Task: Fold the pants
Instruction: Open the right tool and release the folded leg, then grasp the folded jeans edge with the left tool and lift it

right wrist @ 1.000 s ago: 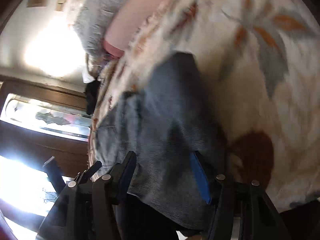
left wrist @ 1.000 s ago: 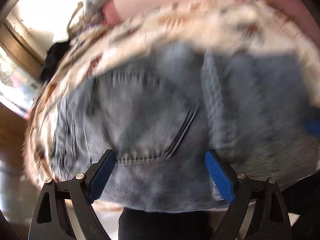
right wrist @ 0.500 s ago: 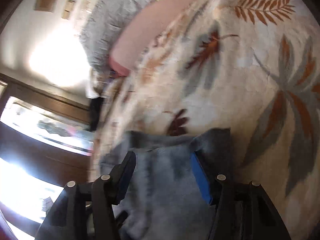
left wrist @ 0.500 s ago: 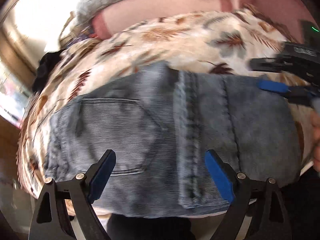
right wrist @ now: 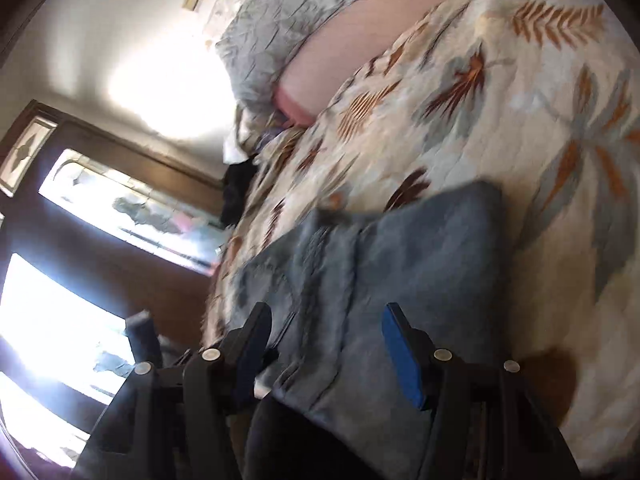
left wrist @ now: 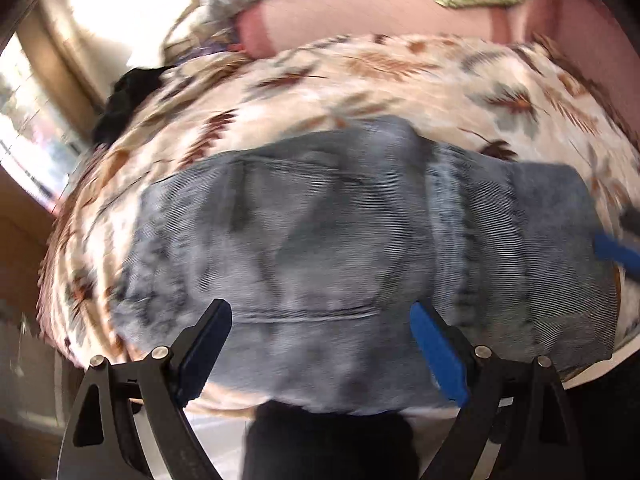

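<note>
A: Where do the grippers stand?

B: The left gripper (left wrist: 320, 344) hangs spread wide over the near edge of the pants (left wrist: 340, 248), holding nothing. The right gripper (right wrist: 326, 340) is also spread and empty, low in its frame over the right end of the bundle.

A: And the pants?

B: Folded into a compact denim block across the middle of the left frame, lying on the leaf-print bedspread (left wrist: 400, 80), the pocket face up.

A: So what does this step call for?

B: I judge it is tidying. Press the upper layer flat, square the corners, keep the edges aligned and avoid dragging the bedspread. Pillows (right wrist: 280, 20) sit upper centre, well apart.
</note>
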The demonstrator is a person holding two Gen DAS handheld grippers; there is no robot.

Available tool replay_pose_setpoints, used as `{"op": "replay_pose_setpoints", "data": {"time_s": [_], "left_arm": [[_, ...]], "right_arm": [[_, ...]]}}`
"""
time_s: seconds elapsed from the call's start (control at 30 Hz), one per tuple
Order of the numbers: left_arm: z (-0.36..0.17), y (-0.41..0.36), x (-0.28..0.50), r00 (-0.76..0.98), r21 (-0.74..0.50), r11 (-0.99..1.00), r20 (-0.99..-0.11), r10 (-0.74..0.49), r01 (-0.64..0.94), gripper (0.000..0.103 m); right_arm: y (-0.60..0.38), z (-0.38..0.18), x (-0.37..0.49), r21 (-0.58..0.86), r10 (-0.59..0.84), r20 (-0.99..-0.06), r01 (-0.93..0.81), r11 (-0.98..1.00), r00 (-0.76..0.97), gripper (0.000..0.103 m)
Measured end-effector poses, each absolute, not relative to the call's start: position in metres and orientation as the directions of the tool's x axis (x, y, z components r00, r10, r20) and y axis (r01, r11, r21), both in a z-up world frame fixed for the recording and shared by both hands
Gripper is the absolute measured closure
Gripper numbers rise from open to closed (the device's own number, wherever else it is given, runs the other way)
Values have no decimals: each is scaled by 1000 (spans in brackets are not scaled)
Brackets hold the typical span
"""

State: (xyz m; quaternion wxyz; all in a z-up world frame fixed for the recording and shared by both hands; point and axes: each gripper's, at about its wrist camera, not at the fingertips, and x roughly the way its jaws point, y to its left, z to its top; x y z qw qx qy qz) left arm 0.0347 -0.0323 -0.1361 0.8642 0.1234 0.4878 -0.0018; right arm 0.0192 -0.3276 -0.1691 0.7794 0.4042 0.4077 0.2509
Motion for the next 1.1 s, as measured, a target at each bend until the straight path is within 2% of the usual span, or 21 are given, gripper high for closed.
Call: {"op": "replay_pose_setpoints", "data": {"time_s": [0.07, 0.13, 0.2, 0.23, 0.3, 0.37, 0.57, 0.77, 0.87, 1.1], "left_arm": [[-132, -10, 28, 539, 226, 971, -829, 150, 77, 12], [-130, 14, 26, 541, 242, 970, -819, 189, 27, 12], [-131, 41, 21, 533, 251, 968, -815, 228, -30, 12], [-131, 55, 21, 529, 254, 965, -812, 247, -61, 12], [-131, 83, 20, 514, 257, 959, -810, 283, -123, 12], [-131, 118, 16, 497, 260, 947, -806, 321, -189, 12], [-131, 204, 9, 450, 220, 907, -811, 375, -359, 12], [-137, 245, 0, 438, 126, 899, -840, 321, -419, 12], [-146, 241, 2, 439, 61, 914, -863, 250, -402, 12], [-157, 207, 14, 458, -20, 950, -879, 132, -312, 12]], "right_arm": [[-312, -182, 11, 852, 763, -435, -56, 521, 479, 38], [-288, -204, 11, 826, 769, -523, -3, 563, 366, 36], [-273, -201, 10, 767, 722, -589, -33, 641, 363, 35], [-267, -195, 11, 761, 726, -590, -57, 646, 354, 35], [-260, -185, 10, 818, 789, -502, -103, 566, 354, 35], [-251, -172, 8, 818, 795, -466, -153, 554, 388, 35], [-212, -144, 2, 709, 734, -488, -277, 649, 472, 35], [-181, -121, 12, 560, 626, -561, -309, 769, 542, 33], [-161, -111, 8, 467, 574, -597, -339, 817, 560, 33], [-130, -110, -1, 360, 527, -640, -388, 849, 559, 33]]}}
